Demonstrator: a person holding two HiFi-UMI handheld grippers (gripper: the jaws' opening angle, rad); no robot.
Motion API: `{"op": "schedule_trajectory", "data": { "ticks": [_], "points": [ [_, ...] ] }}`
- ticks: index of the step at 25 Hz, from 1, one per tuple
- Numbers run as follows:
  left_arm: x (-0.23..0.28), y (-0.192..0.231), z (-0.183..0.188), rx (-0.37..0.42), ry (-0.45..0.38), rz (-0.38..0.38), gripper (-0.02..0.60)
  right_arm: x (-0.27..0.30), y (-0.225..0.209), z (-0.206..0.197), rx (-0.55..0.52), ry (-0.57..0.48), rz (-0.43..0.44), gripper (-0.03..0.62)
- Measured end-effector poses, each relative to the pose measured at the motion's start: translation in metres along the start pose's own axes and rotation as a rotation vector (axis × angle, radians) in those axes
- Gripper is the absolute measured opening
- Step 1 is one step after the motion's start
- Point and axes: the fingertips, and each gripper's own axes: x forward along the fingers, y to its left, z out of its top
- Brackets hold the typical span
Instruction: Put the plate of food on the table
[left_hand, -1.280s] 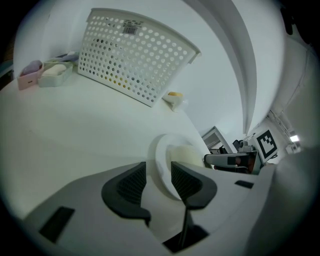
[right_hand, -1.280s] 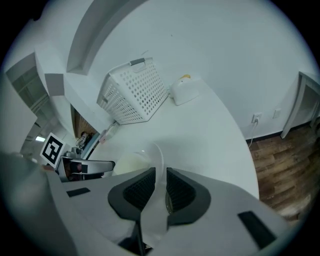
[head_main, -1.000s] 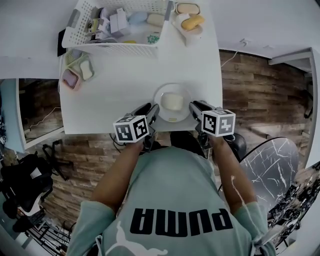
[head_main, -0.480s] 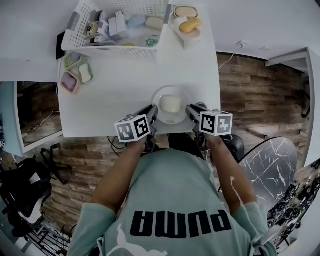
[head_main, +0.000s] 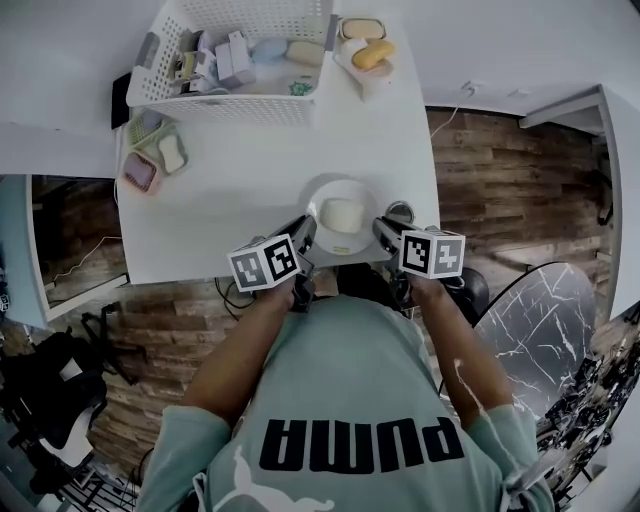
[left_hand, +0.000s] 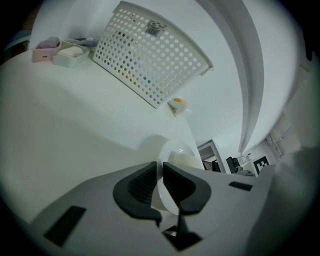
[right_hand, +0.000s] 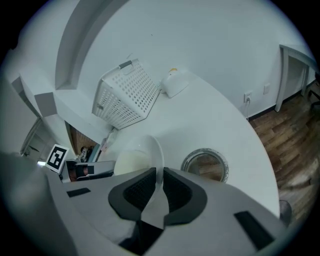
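A white plate (head_main: 341, 188) carrying a pale block of food (head_main: 342, 214) rests on the white table (head_main: 240, 190), close to its near edge. My left gripper (head_main: 305, 229) is at the plate's left rim. In the left gripper view, its jaws (left_hand: 161, 179) are closing with the plate's thin rim (left_hand: 172, 148) pinched between the dark pads, and the food (left_hand: 186, 161) shows beyond them. My right gripper (head_main: 384, 229) is at the right rim. In the right gripper view, that gripper (right_hand: 159, 182) is shut on the plate's edge (right_hand: 152, 148), beside the food (right_hand: 127, 162).
A white perforated basket (head_main: 235, 60) of small items stands at the table's far side, with soap dishes (head_main: 155, 150) to its left and a yellow item (head_main: 372, 50) to its right. A round metal-rimmed ring (head_main: 400, 210) (right_hand: 205, 165) lies just right of the plate. The table's near edge runs under both grippers.
My left gripper's jaws have come together on the plate's left rim. Both grippers sit slightly closer to the plate. The plate stays at the same spot on the table.
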Motion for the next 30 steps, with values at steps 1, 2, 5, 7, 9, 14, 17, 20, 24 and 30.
{"op": "schedule_trajectory", "data": {
  "ticks": [1, 2, 5, 7, 9, 14, 17, 20, 24, 30],
  "points": [
    [-0.003, 0.000, 0.000, -0.002, 0.000, -0.007, 0.044, -0.002, 0.003, -0.001, 0.005, -0.010, -0.003, 0.052],
    [-0.007, -0.001, -0.001, -0.002, 0.000, -0.015, 0.044, -0.005, 0.006, -0.003, 0.012, -0.022, -0.006, 0.052],
    [-0.019, -0.005, -0.002, 0.003, -0.004, -0.041, 0.043, -0.013, 0.017, -0.006, 0.025, -0.064, -0.010, 0.050],
    [-0.029, -0.005, -0.001, 0.002, -0.009, -0.063, 0.043, -0.018, 0.026, -0.007, 0.026, -0.097, -0.012, 0.049],
    [-0.038, -0.005, 0.000, 0.004, -0.011, -0.088, 0.043, -0.024, 0.036, -0.008, 0.030, -0.138, -0.019, 0.046],
    [-0.064, -0.004, -0.001, 0.030, -0.008, -0.139, 0.043, -0.037, 0.062, -0.017, 0.064, -0.230, -0.049, 0.043],
    [-0.079, -0.001, 0.001, 0.054, -0.007, -0.168, 0.043, -0.043, 0.079, -0.024, 0.076, -0.276, -0.074, 0.041],
    [-0.091, 0.003, 0.001, 0.073, -0.001, -0.193, 0.043, -0.047, 0.094, -0.031, 0.092, -0.320, -0.092, 0.040],
    [-0.103, 0.009, -0.005, 0.090, 0.035, -0.214, 0.043, -0.054, 0.109, -0.043, 0.124, -0.361, -0.125, 0.040],
    [-0.110, 0.000, -0.003, 0.111, 0.061, -0.281, 0.043, -0.070, 0.121, -0.044, 0.136, -0.415, -0.174, 0.040]
  ]
}}
